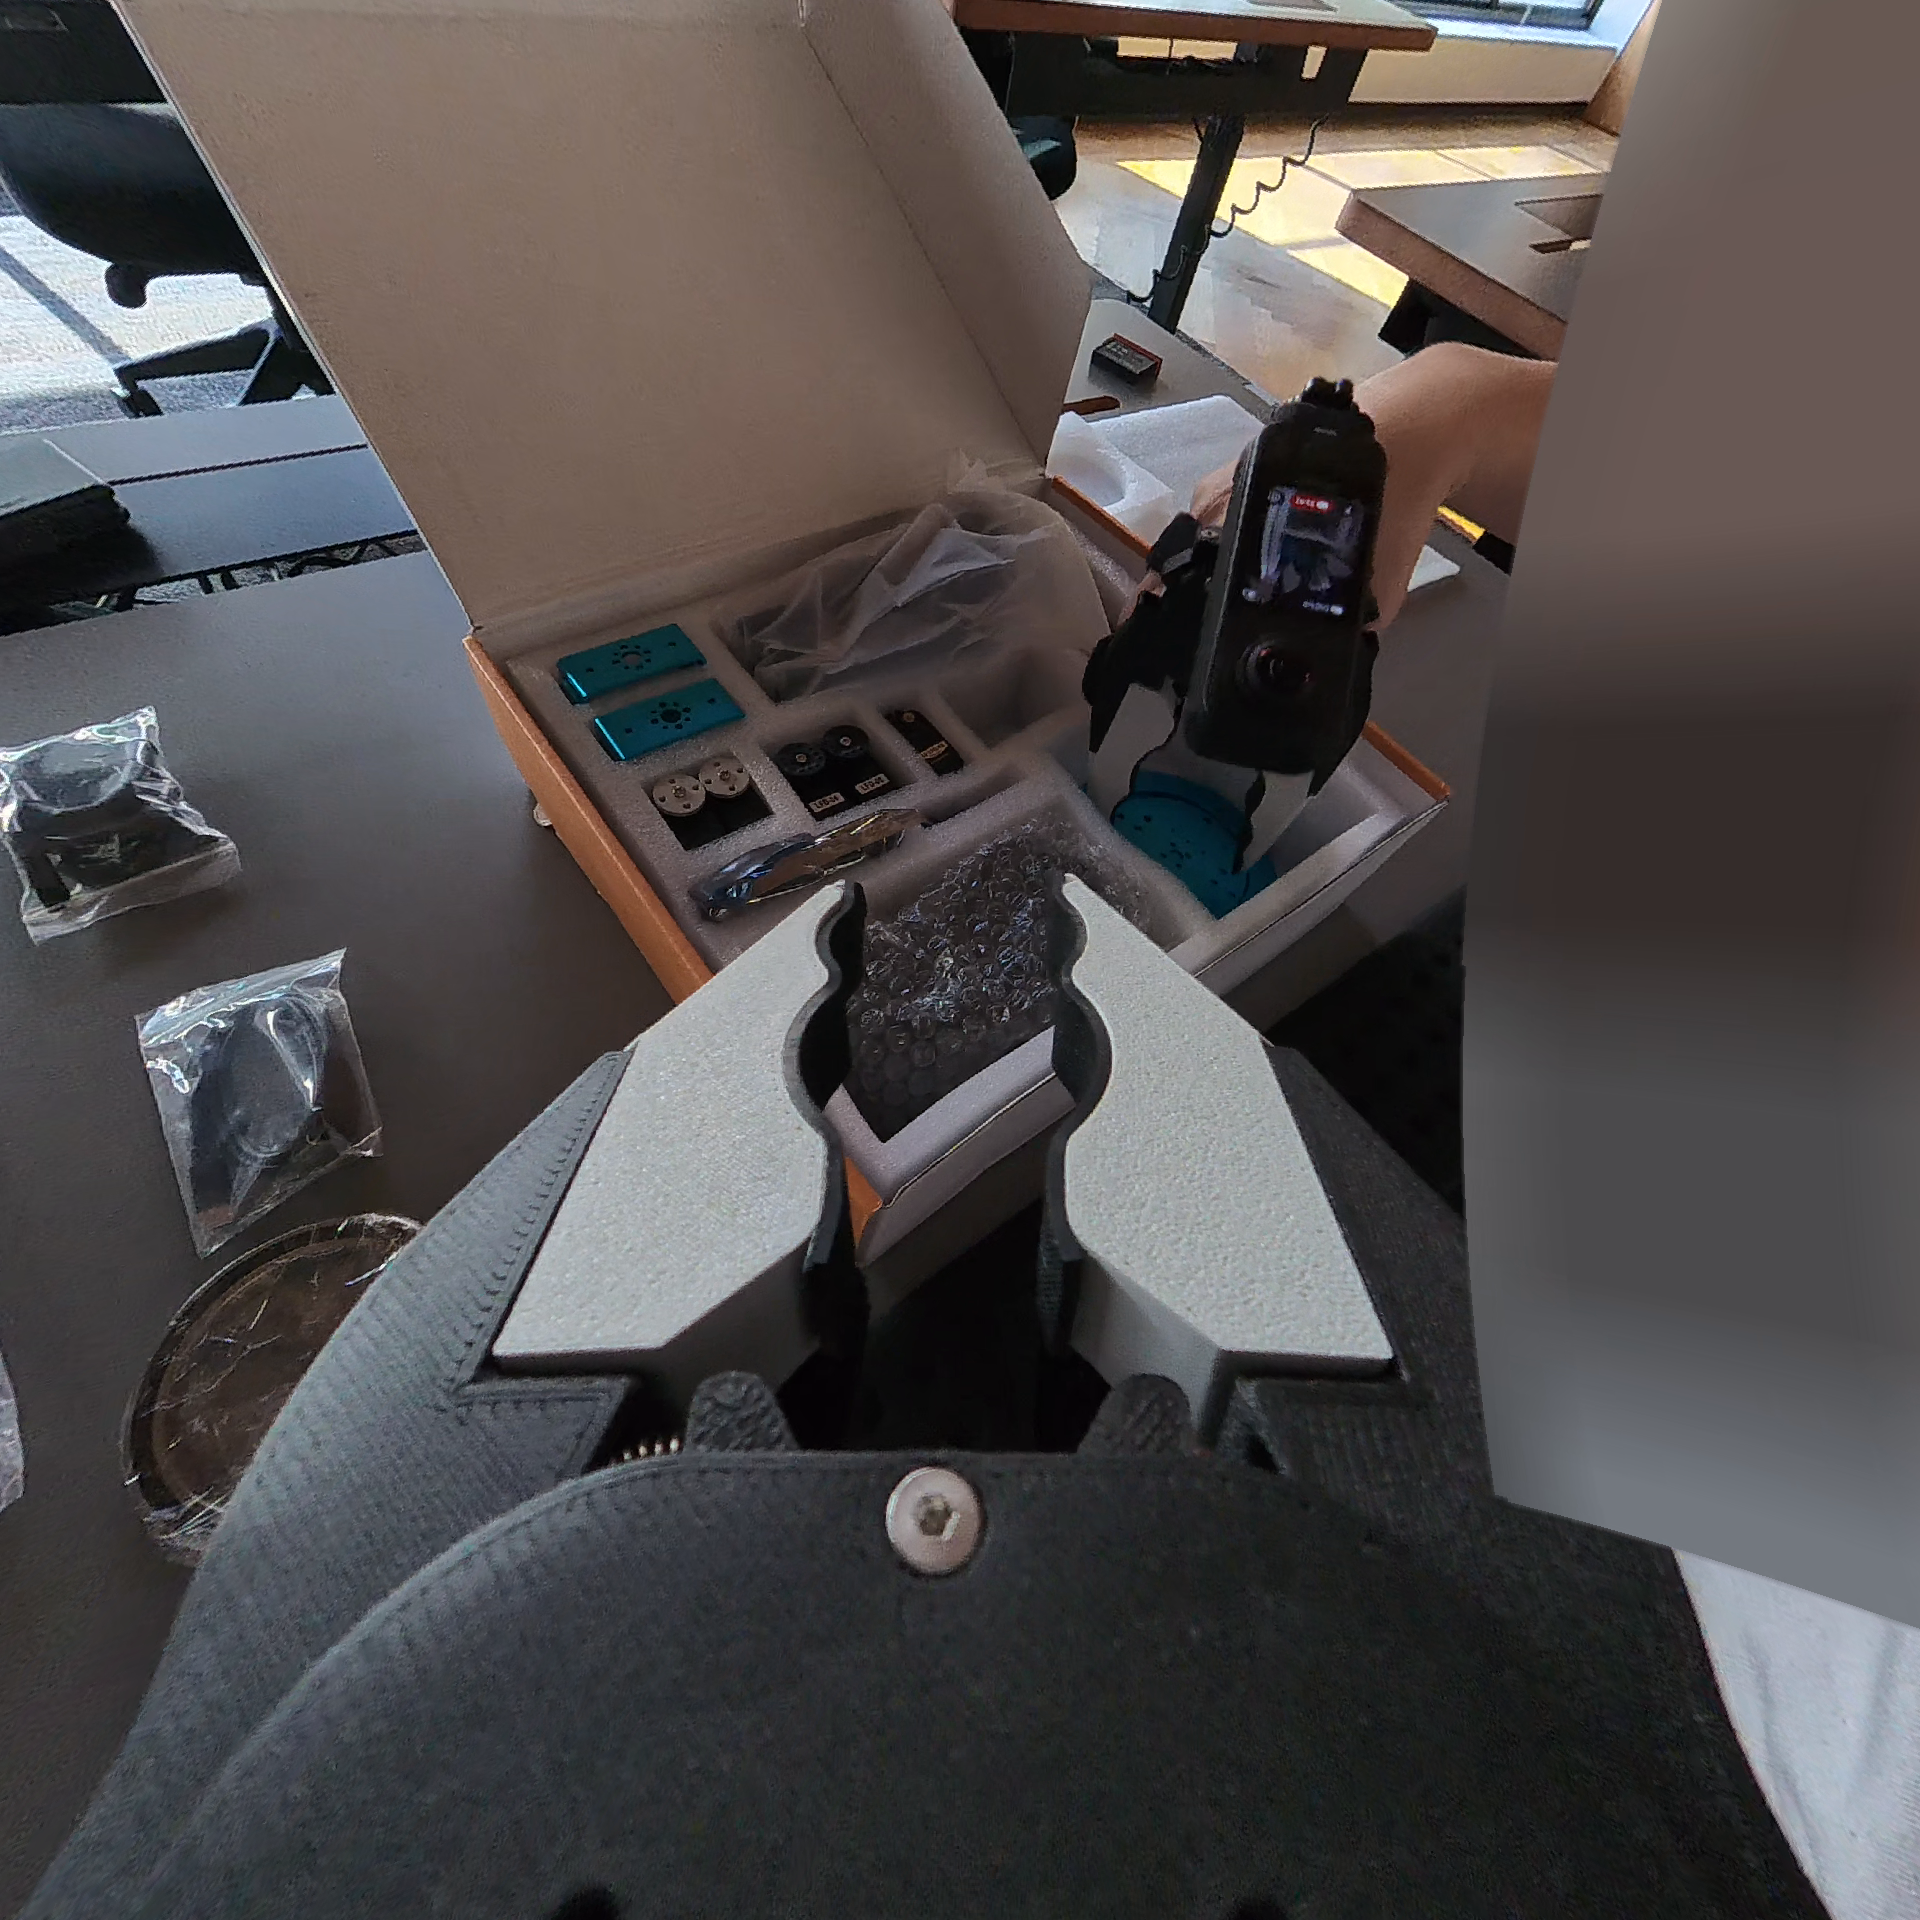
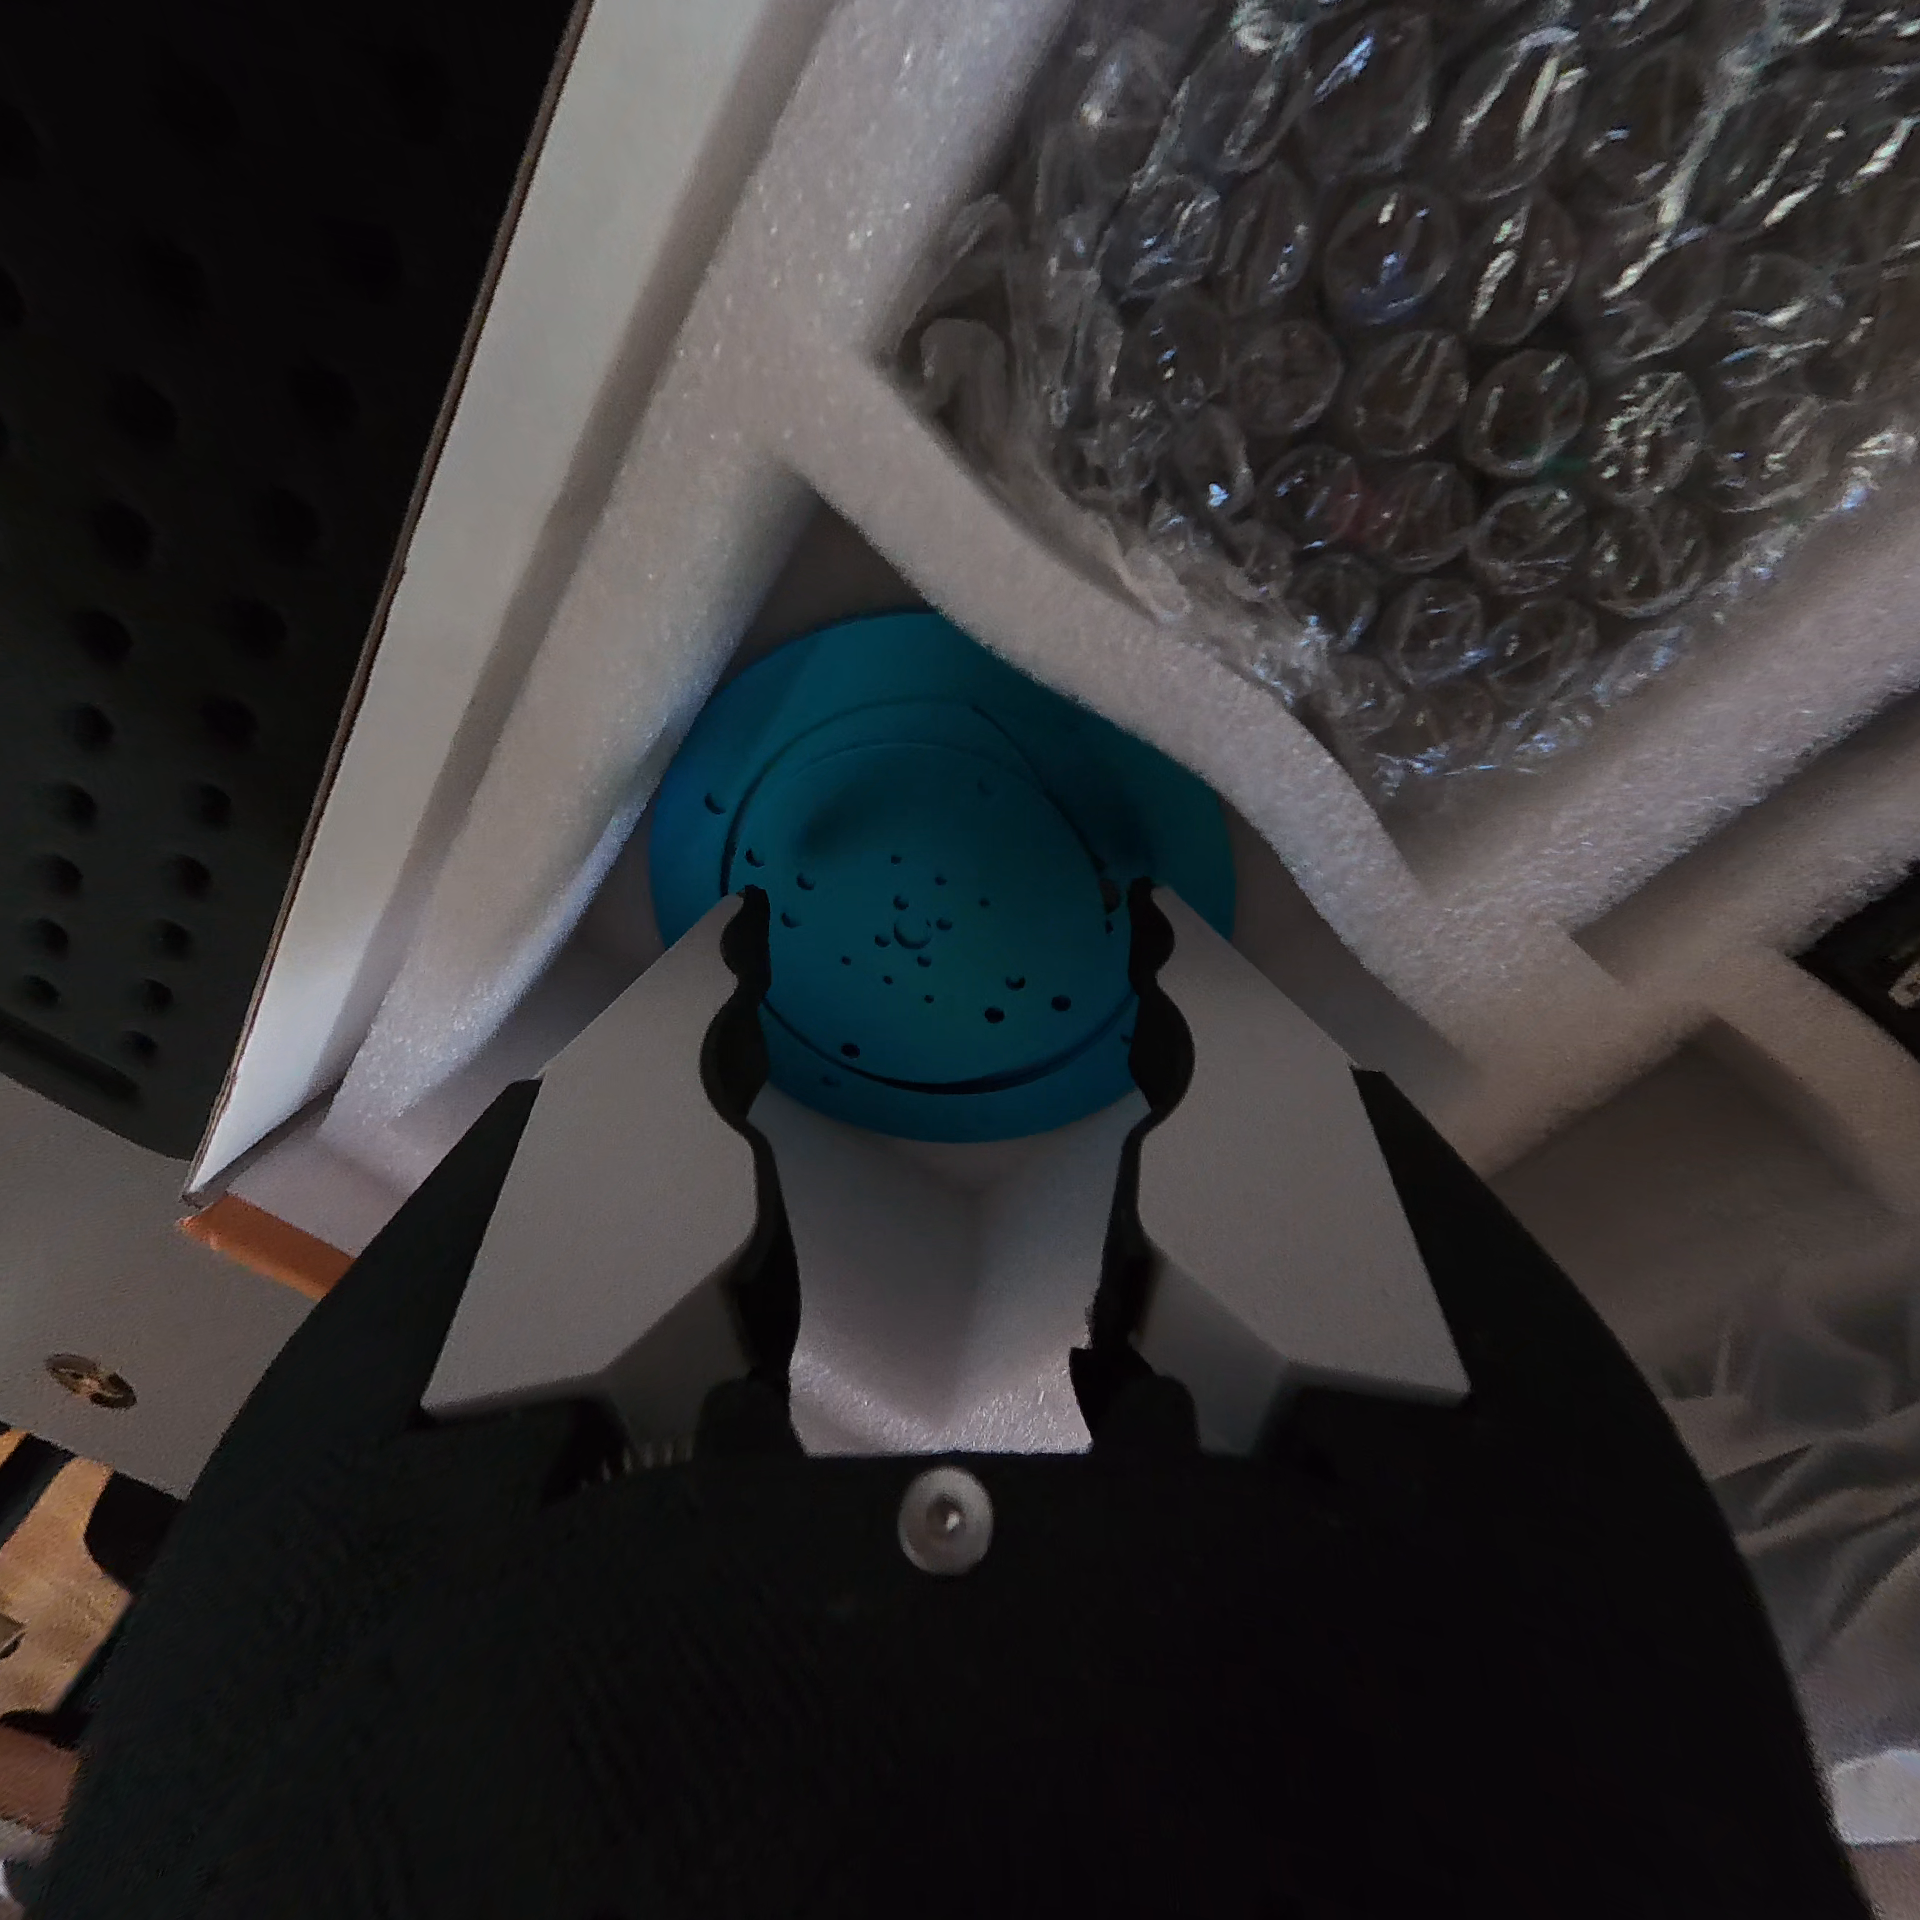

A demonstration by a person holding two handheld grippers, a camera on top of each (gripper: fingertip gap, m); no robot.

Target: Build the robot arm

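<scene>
An open cardboard box with a white foam insert lies on a dark table. A blue round disc with small holes sits in its right compartment; it also shows in the right wrist view. My right gripper is open inside that compartment, its tips just over the disc on either side of its middle. It also shows in the left wrist view, held by a hand. My left gripper is open and empty above the box's near corner, over a bubble-wrap packet.
The box lid stands upright behind. Two blue plates, silver hubs, black servos and a crumpled clear bag fill other slots. Bagged black parts and a wrapped dark disc lie on the table at left. Tip to tip, the grippers are about 30 centimetres apart. From either gripper's tips it is about 15 centimetres to the bubble-wrap packet.
</scene>
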